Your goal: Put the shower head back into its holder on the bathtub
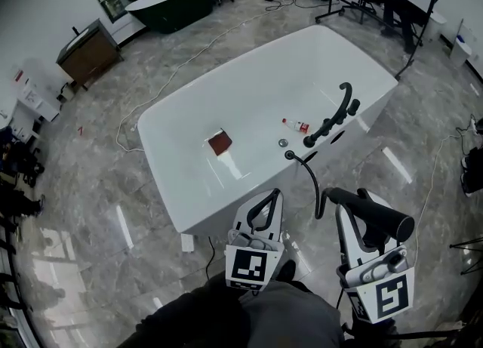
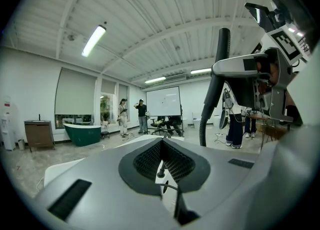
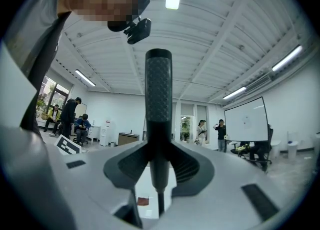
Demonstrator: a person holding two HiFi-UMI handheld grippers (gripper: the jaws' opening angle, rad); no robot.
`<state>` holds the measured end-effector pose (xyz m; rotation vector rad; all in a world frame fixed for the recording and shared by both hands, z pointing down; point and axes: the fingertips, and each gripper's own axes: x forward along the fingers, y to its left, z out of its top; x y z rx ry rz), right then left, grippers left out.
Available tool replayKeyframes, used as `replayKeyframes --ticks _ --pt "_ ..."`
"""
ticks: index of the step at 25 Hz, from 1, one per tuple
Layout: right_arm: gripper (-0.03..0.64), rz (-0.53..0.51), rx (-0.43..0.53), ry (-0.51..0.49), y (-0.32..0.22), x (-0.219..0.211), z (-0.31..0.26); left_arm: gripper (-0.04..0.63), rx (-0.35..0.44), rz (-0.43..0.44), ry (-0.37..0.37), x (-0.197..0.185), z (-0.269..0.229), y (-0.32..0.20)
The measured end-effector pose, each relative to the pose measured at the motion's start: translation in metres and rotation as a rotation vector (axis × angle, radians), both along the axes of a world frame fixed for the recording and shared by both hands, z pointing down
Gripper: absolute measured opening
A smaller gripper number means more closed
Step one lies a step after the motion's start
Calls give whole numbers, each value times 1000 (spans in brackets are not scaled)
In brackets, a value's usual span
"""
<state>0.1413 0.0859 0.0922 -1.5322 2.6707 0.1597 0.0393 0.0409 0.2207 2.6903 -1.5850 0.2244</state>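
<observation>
No lettering is legible; the label on the bottle (image 1: 296,124) in the bathtub (image 1: 287,67) is too small.

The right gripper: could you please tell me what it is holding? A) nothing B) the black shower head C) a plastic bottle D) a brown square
B: its own view shows the right gripper shut on the black shower head, whose hose leads to the bathtub.
</observation>
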Motion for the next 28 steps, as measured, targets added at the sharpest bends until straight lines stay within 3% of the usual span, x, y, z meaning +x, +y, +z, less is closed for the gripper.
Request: replayKeyframes --ticks 6,11,28 --pt "141 21 -12 27 -27 -7 -2 3 -12 18 53 -5 -1 -34" --pt "141 20 -23 37 -55 -17 -3 3 -6 27 26 -11 2 -62" --pt "141 42 -23 39 -132 -58 -22 3 -1 106 72 -28 -3 -145"
